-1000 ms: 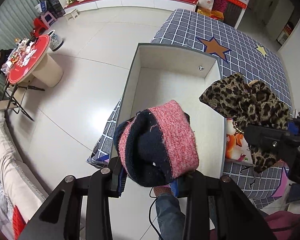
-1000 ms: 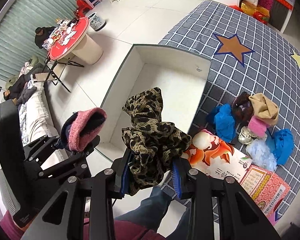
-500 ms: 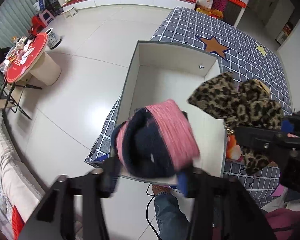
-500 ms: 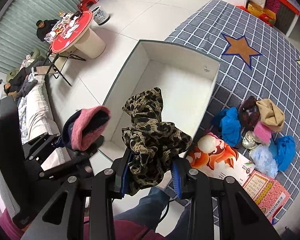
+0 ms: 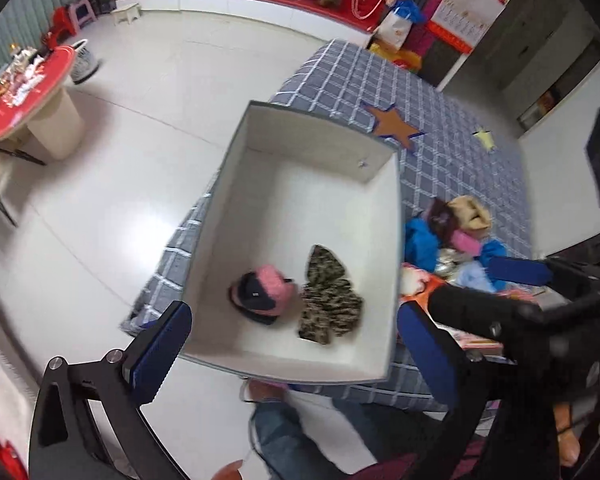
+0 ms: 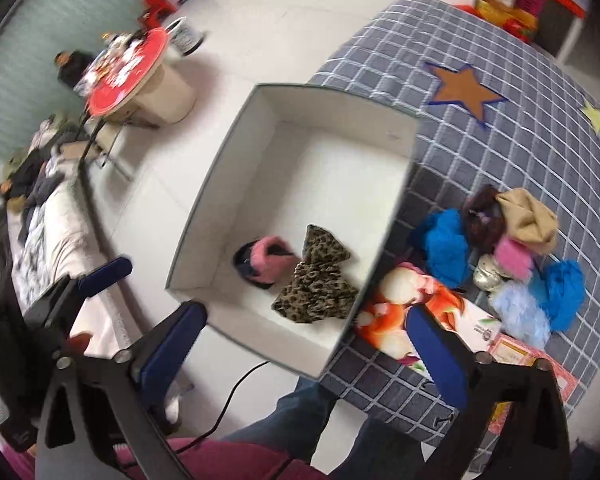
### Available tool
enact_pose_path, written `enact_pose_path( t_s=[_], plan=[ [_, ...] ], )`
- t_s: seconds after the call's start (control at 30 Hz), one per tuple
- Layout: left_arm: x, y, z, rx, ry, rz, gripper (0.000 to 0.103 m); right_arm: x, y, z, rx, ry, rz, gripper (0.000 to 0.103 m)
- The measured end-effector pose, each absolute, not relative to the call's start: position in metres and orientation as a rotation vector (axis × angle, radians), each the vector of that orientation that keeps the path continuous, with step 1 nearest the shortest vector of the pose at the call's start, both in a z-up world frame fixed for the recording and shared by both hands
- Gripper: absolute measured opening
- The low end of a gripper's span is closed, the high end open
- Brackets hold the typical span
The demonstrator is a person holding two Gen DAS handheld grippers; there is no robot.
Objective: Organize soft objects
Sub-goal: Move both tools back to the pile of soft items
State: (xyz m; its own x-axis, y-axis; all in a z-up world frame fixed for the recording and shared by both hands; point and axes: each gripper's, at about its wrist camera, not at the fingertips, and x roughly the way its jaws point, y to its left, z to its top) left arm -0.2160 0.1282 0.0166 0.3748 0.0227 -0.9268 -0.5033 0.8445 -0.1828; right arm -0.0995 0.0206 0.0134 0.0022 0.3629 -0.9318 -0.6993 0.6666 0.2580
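Observation:
A white-lined box sits on the grey checked cloth. On its floor, near the front wall, a pink and navy knit hat lies beside a leopard-print cloth, both free of any grip. High above them, my left gripper and right gripper both point steeply down. Their jaws are opening wide, with nothing pressed between the blue pads. To the right of the box lies a pile of soft things: blue, brown, tan, pink and pale blue pieces.
Printed packets lie on the cloth by the box's front right corner. A person's jeans-clad legs stand below the grippers. Across the white floor are a round red table, a seated person and a sofa.
Both grippers have opened. The knit hat dropped out of the left one and the leopard cloth out of the right one, and both now lie in the box.

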Motion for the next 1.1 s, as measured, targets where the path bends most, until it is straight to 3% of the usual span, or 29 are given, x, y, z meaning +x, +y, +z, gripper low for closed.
enact_pose_path(
  t_s=[0.57,0.87,1.1],
  plan=[
    [-0.188,0.101,0.014,-0.480,1.207,0.186,0.103,-0.074,-0.039,0.018,-0.169,1.338,0.712,0.103],
    [-0.107,0.052,0.022,-0.220,1.252,0.060,0.103,-0.012,-0.175,0.025,0.077,1.345,0.405,0.103],
    [-0.028,-0.014,-0.014,-0.005,1.337,-0.065,0.103,0.030,-0.257,-0.001,0.146,1.408,0.220,0.103]
  ],
)
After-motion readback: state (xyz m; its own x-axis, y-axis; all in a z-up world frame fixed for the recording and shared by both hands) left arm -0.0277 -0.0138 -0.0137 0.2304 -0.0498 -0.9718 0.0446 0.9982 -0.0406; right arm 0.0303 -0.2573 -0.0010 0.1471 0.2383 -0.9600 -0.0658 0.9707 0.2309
